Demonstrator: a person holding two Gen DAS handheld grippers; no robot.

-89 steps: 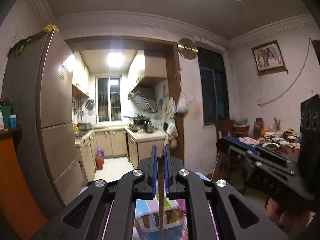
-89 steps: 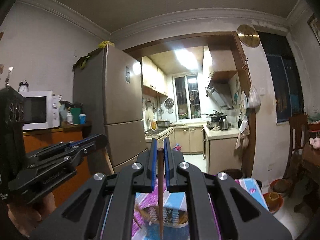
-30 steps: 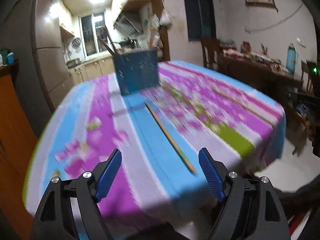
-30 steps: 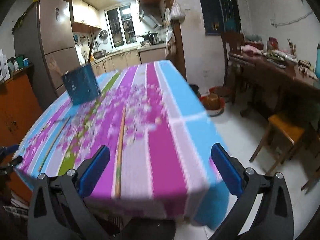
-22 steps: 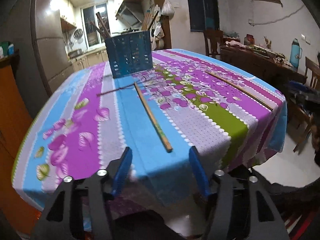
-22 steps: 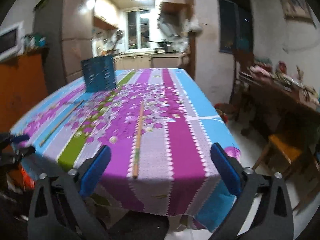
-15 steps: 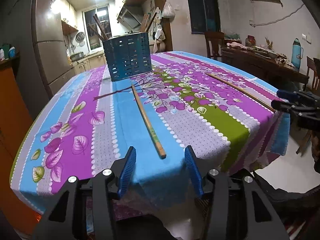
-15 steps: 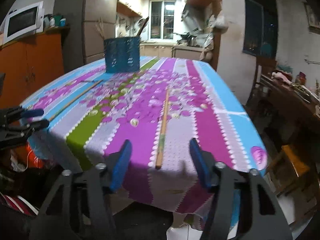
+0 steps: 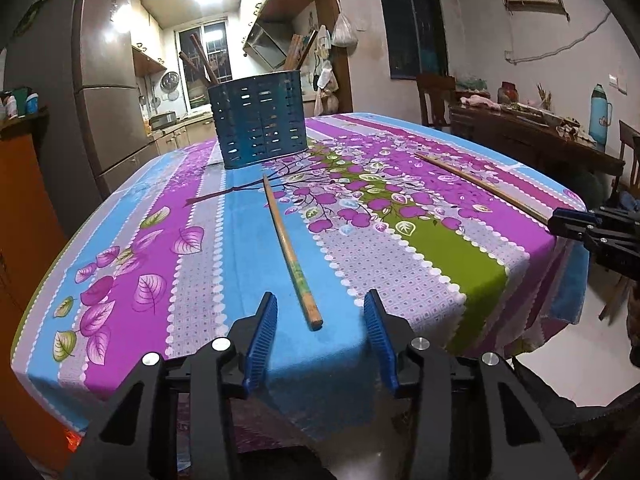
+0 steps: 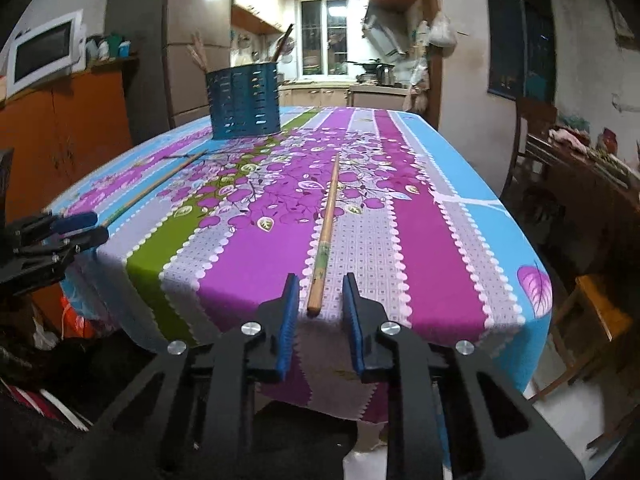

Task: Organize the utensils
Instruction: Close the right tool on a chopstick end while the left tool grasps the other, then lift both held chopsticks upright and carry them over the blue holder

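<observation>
Left wrist view, left gripper (image 9: 320, 312) closing, jaws half apart flanking near chopstick (image 9: 289, 250) lying untouched on tabletop (image 9: 460, 276), blue holder (image 9: 260, 120) beyond, right wrist view, right gripper (image 10: 319, 292) narrowing around second chopstick (image 10: 325, 236), pads not touching.

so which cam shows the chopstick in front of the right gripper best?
Right wrist view: the chopstick runs up the centre of the frame, whole length visible, its near end between the right gripper pads, which have just been closing and are not touching it yet. The left wrist view shows it only far right, thin, its near end hidden behind that gripper.
</observation>
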